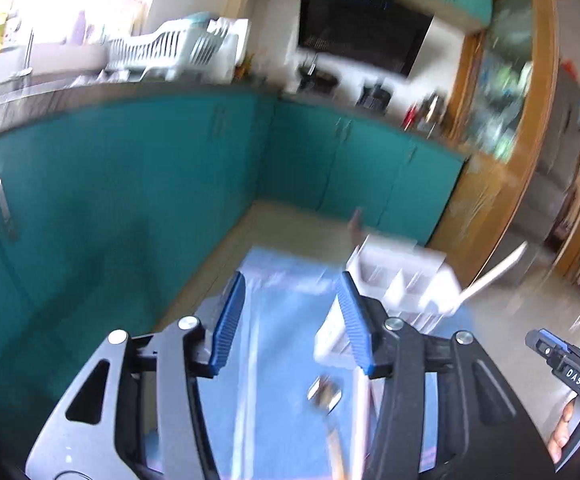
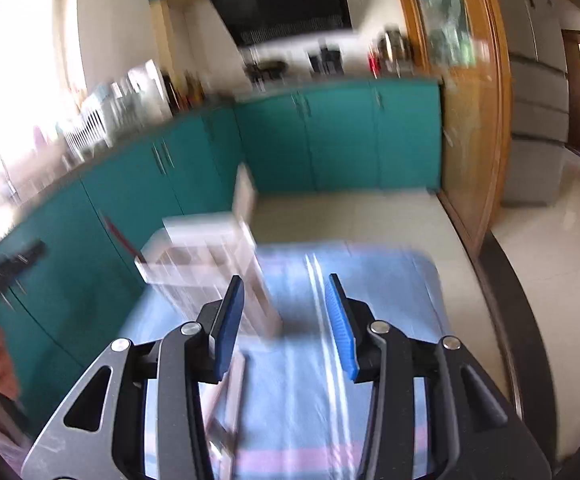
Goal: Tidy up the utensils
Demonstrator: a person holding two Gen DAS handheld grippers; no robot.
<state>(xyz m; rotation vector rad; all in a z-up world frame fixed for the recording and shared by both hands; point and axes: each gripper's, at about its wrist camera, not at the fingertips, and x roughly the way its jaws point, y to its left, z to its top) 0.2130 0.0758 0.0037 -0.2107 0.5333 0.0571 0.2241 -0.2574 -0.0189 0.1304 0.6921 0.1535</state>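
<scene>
Hovering over the blue cloth [image 2: 370, 280], the left gripper [image 1: 294, 320] and right gripper [image 2: 286, 320] both stand released, nothing between their pads. The white utensil organizer [image 2: 202, 256] sits on the cloth ahead, and blurred utensils [image 1: 324, 394] lie below the grippers.

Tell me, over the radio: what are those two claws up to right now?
Left gripper open, empty. Right gripper open, empty. White utensil organizer on blue cloth ahead; a utensil lies near. Picture blurred; nothing seen blocking.
</scene>
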